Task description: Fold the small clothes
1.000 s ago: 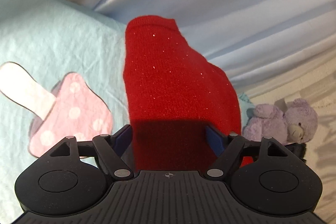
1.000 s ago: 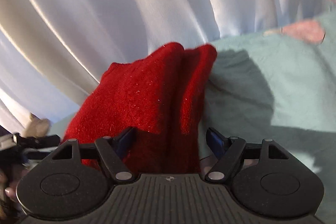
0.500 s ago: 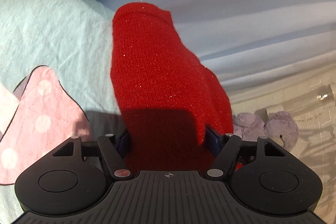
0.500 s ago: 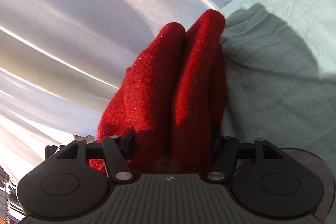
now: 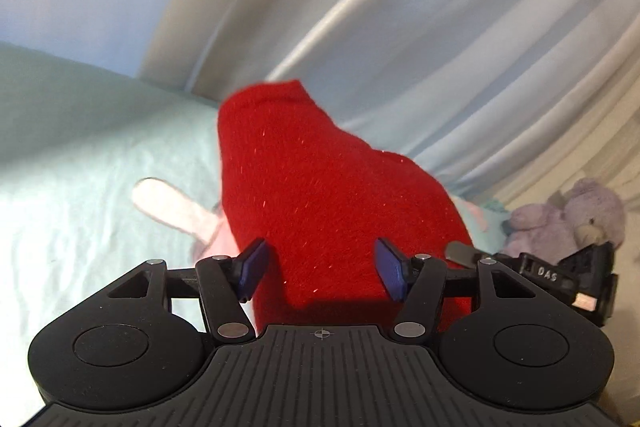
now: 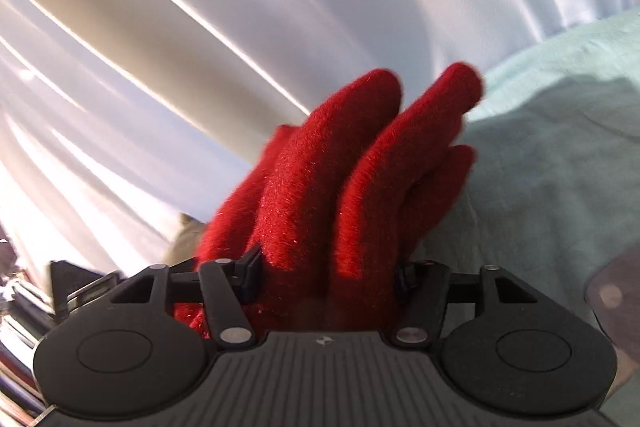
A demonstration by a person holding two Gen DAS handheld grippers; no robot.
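Looks like the middle of a fold, with the red knit top point(image 5: 320, 195) on the pale green bed sheet point(image 5: 80, 167), its long way running from the tongs out to the curtain point(image 5: 400, 27). Shows the left tongs point(image 5: 320, 271) closing around it, not pinching yet, and the right tongs point(image 6: 326, 273) opening, pads touching bunched folds. Next probably calls for a firm pinch on the near edge, then laying it flat.
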